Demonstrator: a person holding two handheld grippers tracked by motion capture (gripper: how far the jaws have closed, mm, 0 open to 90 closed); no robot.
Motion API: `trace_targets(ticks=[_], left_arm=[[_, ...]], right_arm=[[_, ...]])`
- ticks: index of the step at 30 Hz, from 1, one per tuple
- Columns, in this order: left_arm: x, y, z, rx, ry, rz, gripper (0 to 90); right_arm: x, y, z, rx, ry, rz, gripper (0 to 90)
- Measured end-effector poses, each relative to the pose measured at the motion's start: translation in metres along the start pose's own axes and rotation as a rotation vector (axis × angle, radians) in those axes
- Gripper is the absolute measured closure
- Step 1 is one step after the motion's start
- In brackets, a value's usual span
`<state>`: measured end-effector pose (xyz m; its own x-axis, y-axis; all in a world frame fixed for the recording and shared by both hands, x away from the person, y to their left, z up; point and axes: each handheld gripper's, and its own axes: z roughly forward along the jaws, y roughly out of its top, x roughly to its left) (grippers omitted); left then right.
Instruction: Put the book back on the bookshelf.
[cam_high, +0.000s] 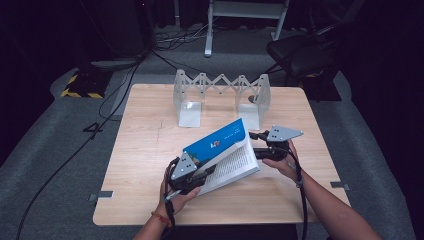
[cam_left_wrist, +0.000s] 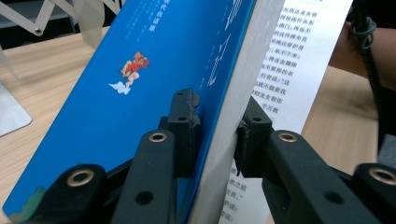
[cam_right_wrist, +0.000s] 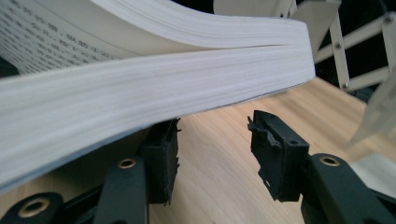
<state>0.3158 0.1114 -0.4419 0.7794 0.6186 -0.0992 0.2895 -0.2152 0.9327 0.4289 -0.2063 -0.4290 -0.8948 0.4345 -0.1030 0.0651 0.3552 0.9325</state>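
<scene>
A blue-covered book (cam_high: 218, 144) is half open above the middle of the wooden table (cam_high: 145, 150), its printed pages (cam_high: 235, 167) facing the person. My left gripper (cam_high: 192, 176) is shut on the upper block of pages and the blue cover (cam_left_wrist: 154, 79), one jaw on the cover and one on the inner page (cam_left_wrist: 299, 56). My right gripper (cam_high: 257, 147) is at the book's right edge, open. In the right gripper view the page block (cam_right_wrist: 154, 93) runs above the left jaw, with bare table between the two jaws.
A white accordion-style expanding book rack (cam_high: 222, 95) stands at the table's far side, behind the book. A black chair (cam_high: 300, 50) and cables on grey carpet lie beyond the table.
</scene>
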Motion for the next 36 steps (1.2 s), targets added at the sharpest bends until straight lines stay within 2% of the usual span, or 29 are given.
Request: trace_targets(ticks=[3, 6, 8, 10, 13, 15, 16, 18, 20, 22, 23, 25, 28, 30, 34, 36], left_arm=[[-0.003, -0.003, -0.01, 0.002, 0.034, 0.006, 71.0], [-0.003, -0.004, -0.016, 0.006, 0.05, 0.022, 69.5], [-0.003, -0.006, -0.022, 0.012, 0.066, 0.026, 66.3], [-0.005, -0.008, -0.025, 0.03, 0.083, 0.049, 63.1], [-0.007, -0.011, -0.025, 0.075, 0.117, 0.063, 58.3], [-0.005, -0.012, -0.024, 0.085, 0.113, 0.059, 56.5], [-0.005, -0.013, -0.023, 0.101, 0.113, 0.061, 54.1], [-0.004, -0.013, -0.02, 0.116, 0.106, 0.076, 52.8], [-0.002, -0.013, -0.02, 0.115, 0.093, 0.086, 54.3], [0.002, -0.013, -0.021, 0.098, 0.074, 0.073, 59.0], [0.005, -0.014, -0.021, 0.085, 0.055, 0.048, 61.6], [0.008, -0.013, -0.018, 0.081, 0.038, 0.041, 65.8], [0.01, -0.008, -0.01, 0.072, 0.003, 0.043, 67.7], [0.011, -0.007, -0.004, 0.061, -0.031, 0.034, 68.5], [0.005, -0.002, 0.01, 0.051, -0.077, 0.062, 68.5], [0.003, 0.001, 0.019, 0.043, -0.108, 0.057, 68.0]], right_arm=[[0.006, 0.011, -0.001, -0.046, 0.009, -0.007, 51.4], [0.009, 0.02, -0.001, -0.066, 0.021, -0.018, 51.3], [0.011, 0.03, 0.002, -0.093, 0.044, -0.016, 51.3], [0.015, 0.039, 0.005, -0.114, 0.054, -0.024, 51.3], [0.019, 0.047, 0.01, -0.123, 0.072, -0.024, 51.4], [0.02, 0.048, 0.011, -0.122, 0.081, -0.022, 51.4], [0.021, 0.049, 0.013, -0.108, 0.103, -0.026, 51.5], [0.023, 0.048, 0.02, -0.045, 0.141, -0.04, 50.0], [0.024, 0.045, 0.024, -0.033, 0.116, -0.066, 49.9], [0.019, 0.043, 0.022, -0.057, 0.12, -0.037, 50.0], [0.017, 0.042, 0.02, -0.079, 0.119, -0.019, 50.0], [0.012, 0.041, 0.016, -0.106, 0.113, 0.012, 51.1], [0.009, 0.041, 0.011, -0.108, 0.1, -0.003, 60.5], [0.006, 0.039, 0.008, -0.119, 0.102, 0.008, 62.7], [0.0, 0.04, -0.002, -0.151, 0.113, 0.015, 64.1], [-0.004, 0.042, -0.007, -0.153, 0.113, 0.019, 65.2]])
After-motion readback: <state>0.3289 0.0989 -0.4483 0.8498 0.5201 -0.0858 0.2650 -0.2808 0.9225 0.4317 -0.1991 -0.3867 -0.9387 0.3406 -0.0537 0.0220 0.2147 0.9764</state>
